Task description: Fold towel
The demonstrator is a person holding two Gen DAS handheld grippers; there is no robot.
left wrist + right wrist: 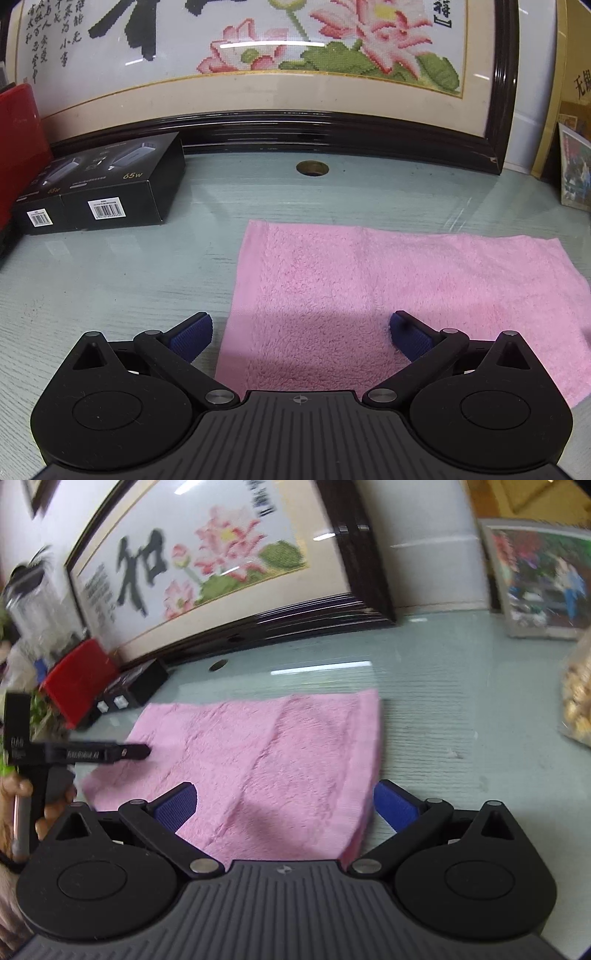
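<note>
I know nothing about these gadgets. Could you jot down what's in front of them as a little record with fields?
Towel: pink towel, lying flat, no fold visible
Surface: pale green table
Left gripper: open, above the towel's near left edge
Right gripper: open, above the near right edge
Holding: nothing
Behind: framed lotus embroidery
Left side: black boxes

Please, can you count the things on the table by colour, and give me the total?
Pink: 1, the towel
Black: 2, the boxes
Red: 1, the red case at the left edge
Dark-framed pictures: 2, the embroidery and the small picture
Yellowish: 1, the bag of snacks
Total: 7
</note>
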